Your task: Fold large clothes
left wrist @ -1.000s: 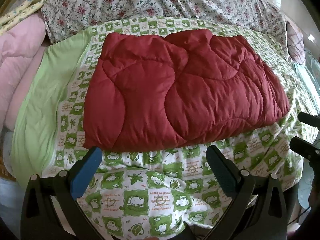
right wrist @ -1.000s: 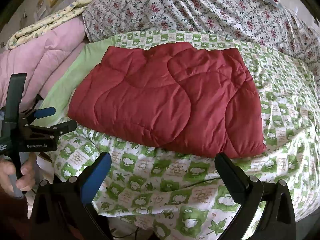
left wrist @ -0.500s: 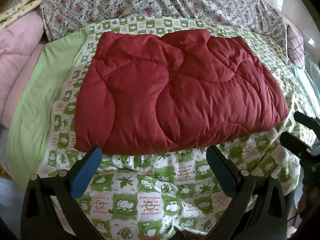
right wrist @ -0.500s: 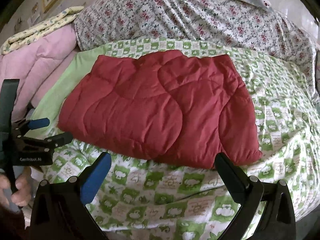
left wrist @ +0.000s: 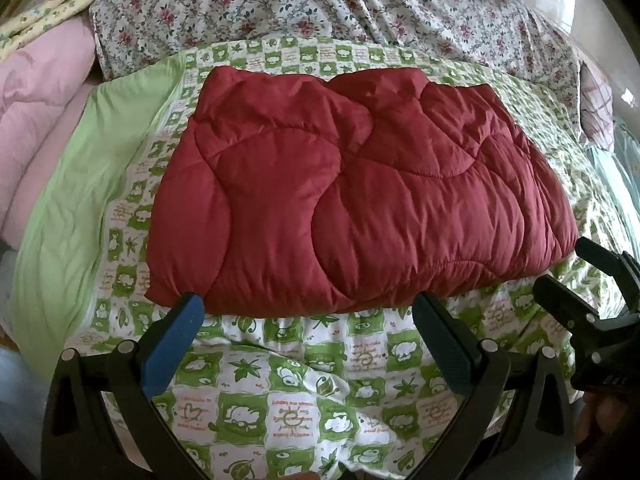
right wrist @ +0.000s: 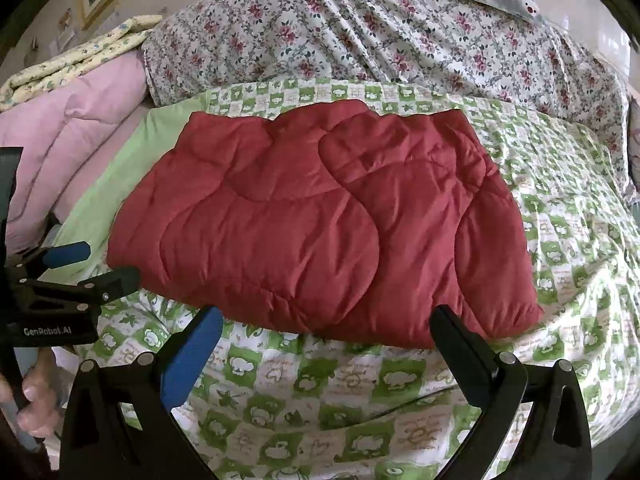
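A dark red quilted garment lies folded into a broad rectangle on the green-and-white patterned bedspread. My left gripper is open, its fingertips just short of the garment's near edge at the left half, holding nothing. Over at the right half of that same edge, my right gripper is open and empty too. Each gripper shows in the other's view: the right gripper at the right margin, the left gripper at the left margin, held by a hand.
A floral-print duvet is heaped behind the garment. Pink bedding and a yellow-patterned cloth pile at the left. A plain light green strip borders the bedspread's left side.
Both grippers have moved forward toward the garment's near edge; it now fills more of each view. The garment itself has not moved, and both grippers stay open.
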### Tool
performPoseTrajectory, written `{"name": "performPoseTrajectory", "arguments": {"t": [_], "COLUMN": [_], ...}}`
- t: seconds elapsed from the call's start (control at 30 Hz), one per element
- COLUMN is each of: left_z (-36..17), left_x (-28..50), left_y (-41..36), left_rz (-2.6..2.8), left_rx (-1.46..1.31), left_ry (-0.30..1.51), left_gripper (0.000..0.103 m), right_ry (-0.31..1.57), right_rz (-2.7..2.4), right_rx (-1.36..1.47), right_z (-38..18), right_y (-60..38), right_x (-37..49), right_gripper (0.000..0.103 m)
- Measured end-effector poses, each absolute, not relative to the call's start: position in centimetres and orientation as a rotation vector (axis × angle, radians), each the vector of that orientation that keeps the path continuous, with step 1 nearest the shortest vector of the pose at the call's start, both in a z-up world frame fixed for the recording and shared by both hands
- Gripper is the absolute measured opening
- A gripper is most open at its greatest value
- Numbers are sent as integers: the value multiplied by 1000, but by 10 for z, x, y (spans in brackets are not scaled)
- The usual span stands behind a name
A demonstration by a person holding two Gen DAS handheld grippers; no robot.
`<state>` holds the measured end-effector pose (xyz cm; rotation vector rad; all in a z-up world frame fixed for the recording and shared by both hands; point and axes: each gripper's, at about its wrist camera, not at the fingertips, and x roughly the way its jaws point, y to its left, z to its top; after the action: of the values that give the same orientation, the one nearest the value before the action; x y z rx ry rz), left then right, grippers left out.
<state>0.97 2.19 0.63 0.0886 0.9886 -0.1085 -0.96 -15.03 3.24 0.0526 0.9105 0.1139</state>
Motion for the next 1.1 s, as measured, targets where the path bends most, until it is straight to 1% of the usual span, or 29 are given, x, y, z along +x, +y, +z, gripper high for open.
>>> {"name": "performPoseTrajectory", "arguments": {"t": [1.1], "left_z": [5], "left_x": [10], "left_y": [18], "left_rz": [-86], "left_rx": [89], "left_ry": [989], "left_gripper": [103], "right_ry": [910], "right_rz": [112], "right_rx": [61], "right_z": [34], "right_y": [-154], "right_x": [-7], "right_gripper": [103]}}
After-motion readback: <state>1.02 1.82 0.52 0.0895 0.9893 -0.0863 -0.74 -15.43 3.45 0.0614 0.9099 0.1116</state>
